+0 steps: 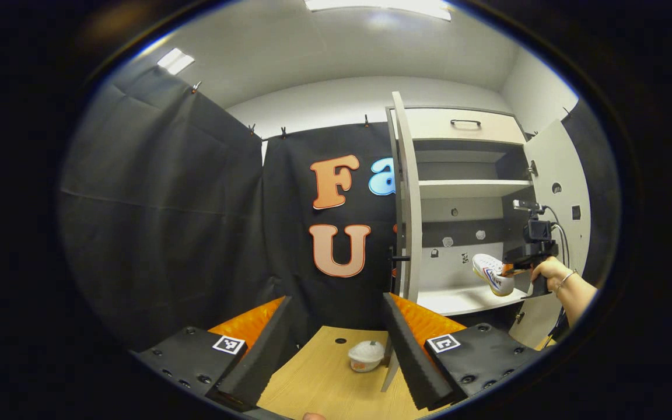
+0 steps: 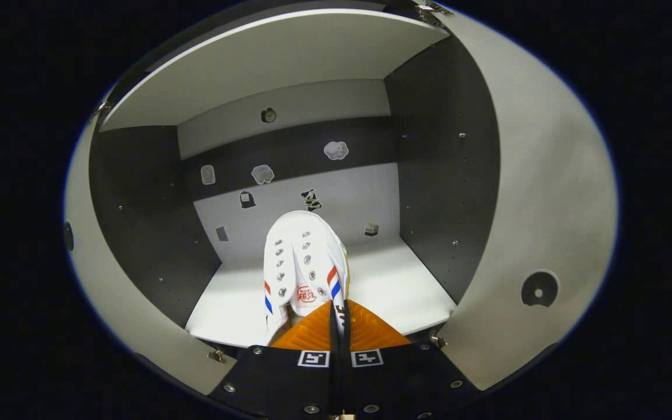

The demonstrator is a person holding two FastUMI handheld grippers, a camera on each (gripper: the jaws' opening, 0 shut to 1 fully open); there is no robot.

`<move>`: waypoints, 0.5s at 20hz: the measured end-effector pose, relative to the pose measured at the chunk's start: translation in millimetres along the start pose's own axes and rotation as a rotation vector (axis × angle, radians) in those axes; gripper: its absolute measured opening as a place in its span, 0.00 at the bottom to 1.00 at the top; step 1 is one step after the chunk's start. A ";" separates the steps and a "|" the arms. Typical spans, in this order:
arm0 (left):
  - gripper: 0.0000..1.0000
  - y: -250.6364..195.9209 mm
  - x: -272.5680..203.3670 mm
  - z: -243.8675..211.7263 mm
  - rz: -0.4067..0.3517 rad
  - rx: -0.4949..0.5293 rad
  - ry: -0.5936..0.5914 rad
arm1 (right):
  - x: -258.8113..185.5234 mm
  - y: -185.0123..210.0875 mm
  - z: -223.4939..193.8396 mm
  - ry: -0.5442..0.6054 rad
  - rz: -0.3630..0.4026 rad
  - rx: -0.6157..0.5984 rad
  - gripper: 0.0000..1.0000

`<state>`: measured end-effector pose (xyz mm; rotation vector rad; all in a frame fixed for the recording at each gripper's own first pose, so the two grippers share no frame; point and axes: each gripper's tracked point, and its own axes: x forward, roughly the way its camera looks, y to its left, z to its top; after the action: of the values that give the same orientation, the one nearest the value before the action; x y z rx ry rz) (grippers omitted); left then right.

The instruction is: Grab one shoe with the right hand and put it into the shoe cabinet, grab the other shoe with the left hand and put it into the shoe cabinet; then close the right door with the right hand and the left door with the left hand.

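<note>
Right gripper [image 2: 336,318]: my fingers are pinched nearly together on the heel collar of the white sneaker [image 2: 304,268]; I grip it at the rear edge so the toe leads into the cabinet and my hand can stay outside the opening.

Sneaker position: it stretches straight ahead of my right fingers, toe toward the back panel, hanging over the white lower shelf [image 2: 394,286] of the shoe cabinet [image 2: 441,175]. In the left gripper view the sneaker [image 1: 492,273] is tilted, heel high and toe low, just above the shelf (I can't tell whether the sole touches yet).

Right door [image 2: 546,210]: swung fully open at my right side, which leaves the mouth of the compartment free for the shoe.

Left door [image 1: 407,198]: also open, seen edge-on between my left gripper and the cabinet interior.

Left gripper [image 1: 336,344]: fingers spread wide and holding nothing; I hold it low and back over the wooden table [image 1: 324,379], waiting its turn.

Second shoe: not something I can pick out from here; a small white lidded cup [image 1: 365,356] sits on the table just ahead of my left fingers.

My right hand [image 1: 549,273]: wrapped round the handle of the right gripper [image 1: 511,269], at the cabinet's front edge.

Judgement: the first shoe is about to be set down, and the left-hand shoe and both doors remain.
</note>
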<state>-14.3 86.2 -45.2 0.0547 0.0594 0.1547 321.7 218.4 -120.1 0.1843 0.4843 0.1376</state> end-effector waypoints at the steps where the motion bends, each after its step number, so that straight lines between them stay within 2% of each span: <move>1: 0.98 1.0 2.9 0.1 0.011 0.003 0.002 | 16.3 -0.9 0.9 0.011 -0.009 0.002 0.00; 6: 0.98 10.2 11.6 -15.2 0.086 0.037 0.052 | 94.3 -11.6 -9.8 0.071 -0.065 0.005 0.00; 10: 0.98 17.7 4.7 -28.6 0.132 0.059 0.099 | 124.7 -19.2 -25.8 0.111 -0.099 -0.038 0.00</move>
<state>-14.2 105.8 -72.9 0.1096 0.1591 0.2874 420.4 225.2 -202.6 0.1155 0.6001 0.0609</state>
